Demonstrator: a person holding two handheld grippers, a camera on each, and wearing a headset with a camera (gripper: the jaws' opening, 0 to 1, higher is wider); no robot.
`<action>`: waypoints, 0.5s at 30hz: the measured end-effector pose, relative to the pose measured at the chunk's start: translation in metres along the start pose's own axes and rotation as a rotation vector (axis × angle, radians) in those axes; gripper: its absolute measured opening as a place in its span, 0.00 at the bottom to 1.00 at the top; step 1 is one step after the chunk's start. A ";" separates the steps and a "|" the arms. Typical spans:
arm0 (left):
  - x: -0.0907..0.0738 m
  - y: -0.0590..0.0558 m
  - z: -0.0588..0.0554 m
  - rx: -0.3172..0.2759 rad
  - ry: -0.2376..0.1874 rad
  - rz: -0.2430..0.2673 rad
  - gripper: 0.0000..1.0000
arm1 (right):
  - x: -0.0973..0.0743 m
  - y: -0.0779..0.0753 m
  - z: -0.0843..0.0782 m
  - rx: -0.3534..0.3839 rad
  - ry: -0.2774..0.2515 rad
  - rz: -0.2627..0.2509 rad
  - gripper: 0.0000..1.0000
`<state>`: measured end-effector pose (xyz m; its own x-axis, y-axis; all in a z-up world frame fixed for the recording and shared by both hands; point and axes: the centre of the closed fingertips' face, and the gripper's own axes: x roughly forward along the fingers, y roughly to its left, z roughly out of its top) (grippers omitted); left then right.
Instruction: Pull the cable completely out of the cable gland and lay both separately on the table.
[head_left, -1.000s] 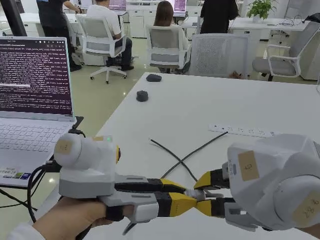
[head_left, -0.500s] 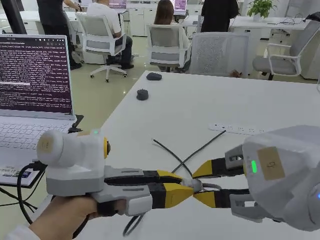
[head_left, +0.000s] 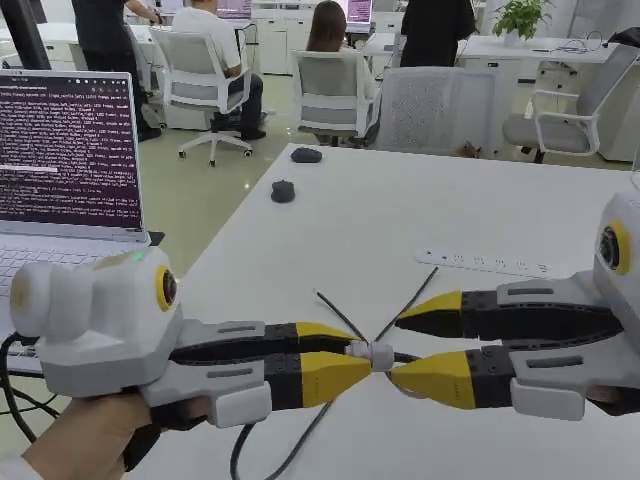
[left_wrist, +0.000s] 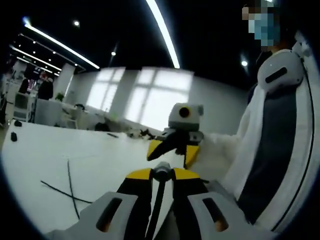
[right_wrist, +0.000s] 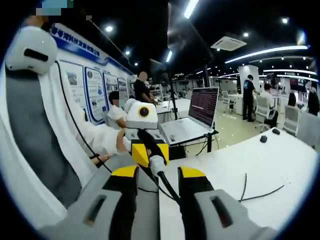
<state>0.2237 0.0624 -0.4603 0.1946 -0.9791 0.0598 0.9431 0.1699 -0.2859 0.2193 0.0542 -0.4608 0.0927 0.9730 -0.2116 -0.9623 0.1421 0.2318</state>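
right claw (head_left: 398, 348): sits farther right, tips no longer overlap those of left claw (head_left: 360, 353) | gland (head_left: 374, 355): now exposed between the two sets of tips, pinched by left claw | both claws: higher, levelled, nose to nose

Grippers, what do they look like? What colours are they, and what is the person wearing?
The left gripper and the right gripper look alike. Each has a rounded white body and long grey-and-black jaws that end in pointed yellow tips, a bit like beaks. A small green light glows on top of the left one. The person's arm is in a white sleeve.
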 end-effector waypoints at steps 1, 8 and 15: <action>0.001 -0.002 0.001 0.007 -0.001 -0.006 0.15 | 0.001 0.000 0.000 0.015 -0.016 0.012 0.31; 0.002 -0.011 0.007 0.029 -0.030 -0.037 0.15 | 0.003 0.003 -0.006 0.159 -0.072 0.095 0.20; 0.002 -0.013 0.004 0.045 -0.022 -0.038 0.15 | 0.005 0.014 0.003 0.209 -0.123 0.149 0.12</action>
<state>0.2129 0.0585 -0.4528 0.1639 -0.9823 0.0910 0.9610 0.1382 -0.2396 0.2071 0.0619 -0.4560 -0.0033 0.9989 -0.0463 -0.8955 0.0176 0.4448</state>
